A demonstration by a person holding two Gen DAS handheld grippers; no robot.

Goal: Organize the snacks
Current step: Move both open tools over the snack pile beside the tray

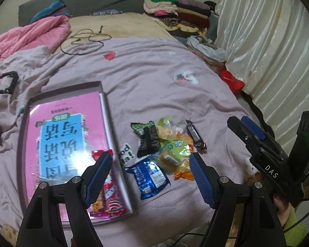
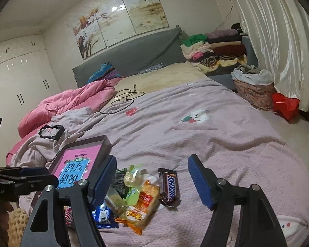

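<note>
Both grippers, left (image 1: 149, 177) and right (image 2: 152, 182), hover with fingers apart, empty, over snacks (image 1: 164, 150) heaped at the box's (image 1: 105, 111) three o'clock; overlapping wrappers risk a double grab.

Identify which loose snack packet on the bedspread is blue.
The blue cookie packet, nearest the box; the others are black, green, orange and brown.
</note>
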